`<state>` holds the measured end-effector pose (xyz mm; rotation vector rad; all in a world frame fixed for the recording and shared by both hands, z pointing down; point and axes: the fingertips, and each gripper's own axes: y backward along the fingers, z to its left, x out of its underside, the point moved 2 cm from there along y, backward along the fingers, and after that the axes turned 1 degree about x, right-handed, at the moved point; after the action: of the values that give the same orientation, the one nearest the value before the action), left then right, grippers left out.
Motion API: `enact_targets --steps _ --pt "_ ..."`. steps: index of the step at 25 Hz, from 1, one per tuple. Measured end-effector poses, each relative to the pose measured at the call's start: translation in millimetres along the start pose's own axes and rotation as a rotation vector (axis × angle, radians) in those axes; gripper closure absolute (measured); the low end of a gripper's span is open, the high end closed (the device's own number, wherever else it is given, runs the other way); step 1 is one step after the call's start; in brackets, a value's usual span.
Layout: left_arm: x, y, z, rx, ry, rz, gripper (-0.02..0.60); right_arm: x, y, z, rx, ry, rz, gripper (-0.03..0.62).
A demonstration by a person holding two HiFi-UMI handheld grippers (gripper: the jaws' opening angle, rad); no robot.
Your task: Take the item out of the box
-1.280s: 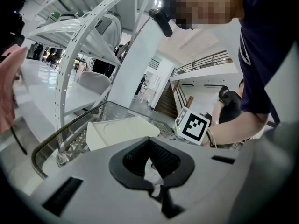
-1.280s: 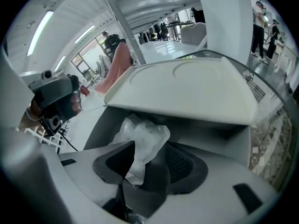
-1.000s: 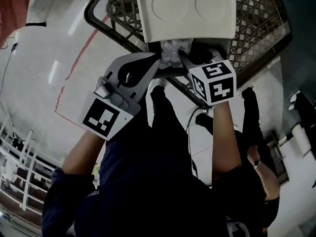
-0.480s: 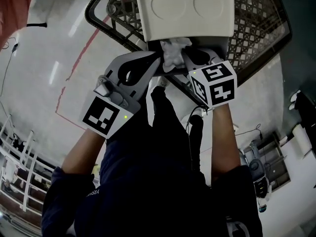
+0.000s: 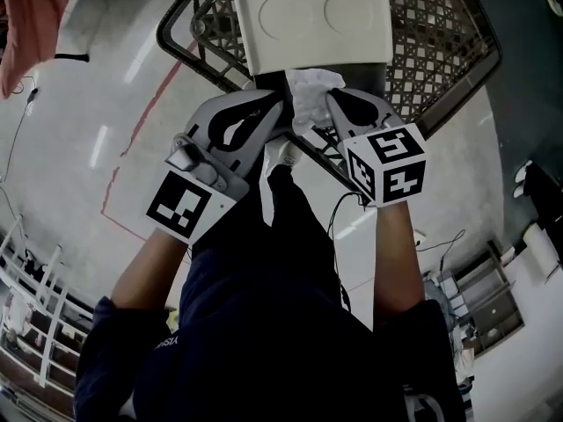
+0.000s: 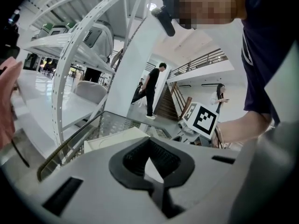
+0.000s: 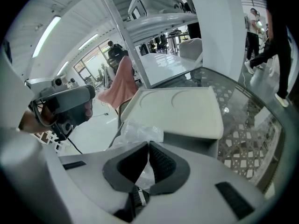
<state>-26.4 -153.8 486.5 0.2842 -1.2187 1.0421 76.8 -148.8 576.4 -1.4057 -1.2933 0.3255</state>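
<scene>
A white box (image 5: 312,25) with two round dents in its lid stands on a mesh-patterned table (image 5: 440,42). It also shows in the right gripper view (image 7: 177,111) and the left gripper view (image 6: 117,139). A crinkled clear plastic bag (image 5: 312,90) rises at the box's near side. My right gripper (image 5: 330,104) has just been closing, and its pads now pinch this bag (image 7: 138,132). My left gripper (image 5: 280,112) sits just left of the bag, its tips (image 6: 149,141) together. Nothing shows gripped between them.
The table has a dark raised rim (image 5: 185,25). A pink cloth (image 5: 26,25) hangs at the far left. White shelving (image 6: 79,55) stands beyond the table, and people (image 6: 152,90) walk in the background. A cable (image 5: 347,209) lies on the floor beneath my arms.
The right gripper's jaws have shut on the plastic bag. Both grippers have risen, and more of the bag now shows above the box's near edge.
</scene>
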Motion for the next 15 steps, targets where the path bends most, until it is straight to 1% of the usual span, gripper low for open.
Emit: enact_targets --steps 11,15 --pt "-55 15 -17 -0.017 -0.075 -0.069 0.576 -44 62 17 0.022 0.026 -0.158 0.566" --pt "-80 19 -29 -0.014 -0.118 -0.109 0.576 -59 91 22 0.042 0.053 -0.215 0.566"
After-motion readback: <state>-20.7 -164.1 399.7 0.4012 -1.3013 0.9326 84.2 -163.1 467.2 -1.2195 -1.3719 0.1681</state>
